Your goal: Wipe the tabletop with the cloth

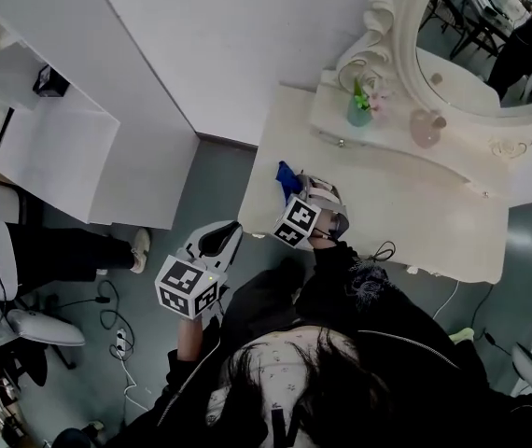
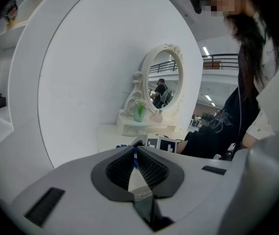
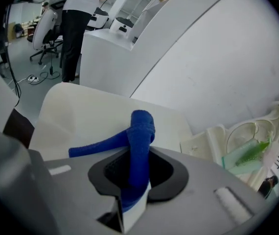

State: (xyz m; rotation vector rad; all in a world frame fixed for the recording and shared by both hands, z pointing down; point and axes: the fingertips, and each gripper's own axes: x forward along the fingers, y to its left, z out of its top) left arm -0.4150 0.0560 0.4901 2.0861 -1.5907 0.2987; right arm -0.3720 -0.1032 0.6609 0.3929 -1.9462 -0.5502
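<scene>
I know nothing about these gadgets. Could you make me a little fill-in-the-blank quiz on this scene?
The right gripper is clamped on a ____ cloth.
The left gripper holds ____; its jaws are together.
At the back of the cream tabletop stands an oval ____.
Missing words: blue; nothing; mirror.

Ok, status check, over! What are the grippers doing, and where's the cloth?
Left gripper shut, empty, off the tabletop. Right gripper shut on blue cloth at its left end. Green vase back by the mirror, not in the way.
</scene>
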